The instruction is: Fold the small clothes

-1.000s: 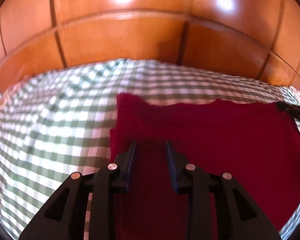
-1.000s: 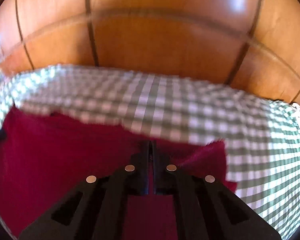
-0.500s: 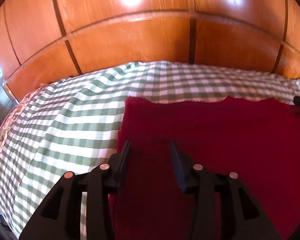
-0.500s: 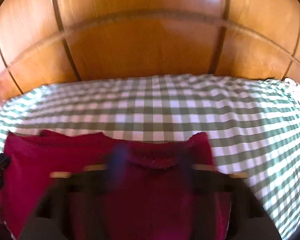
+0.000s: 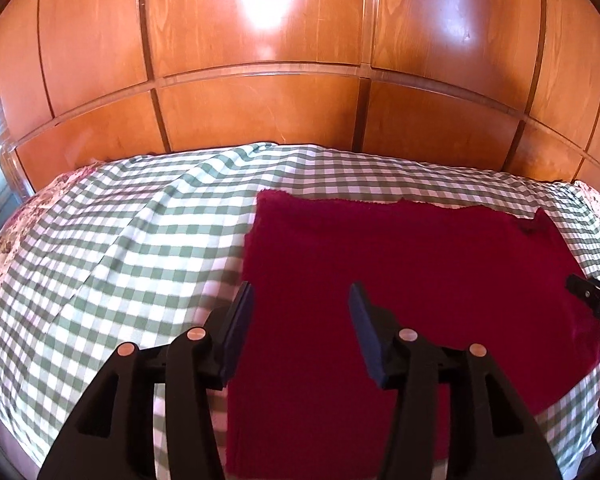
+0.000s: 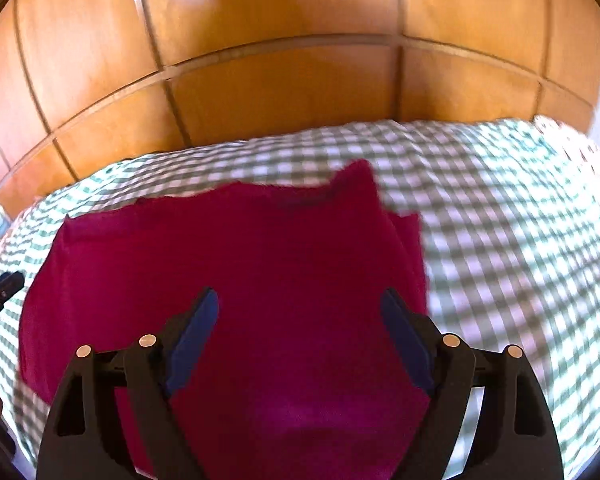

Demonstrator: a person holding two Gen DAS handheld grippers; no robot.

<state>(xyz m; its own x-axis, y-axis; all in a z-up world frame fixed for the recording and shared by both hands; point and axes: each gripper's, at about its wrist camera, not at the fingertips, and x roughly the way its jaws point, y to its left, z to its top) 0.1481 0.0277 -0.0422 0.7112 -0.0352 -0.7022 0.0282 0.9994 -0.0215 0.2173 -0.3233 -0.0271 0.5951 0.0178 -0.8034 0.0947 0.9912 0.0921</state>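
green checked bedcover (image 5: 112, 248), wooden panelled wall (image 5: 260, 108)

We note the cloth (image 5: 400, 280) is deep crimson, plain, with no pattern; in the right wrist view it reads more magenta. The bedcover (image 5: 112, 248) beneath it is green-and-white gingham check, with a floral print in reddish tones at its edge. The panels (image 5: 260, 112) behind are glossy orange-brown wood with darker grooves. Our left gripper (image 5: 300, 304) and right gripper (image 6: 298, 308) are black, with dark blue pads and copper-coloured rivets.
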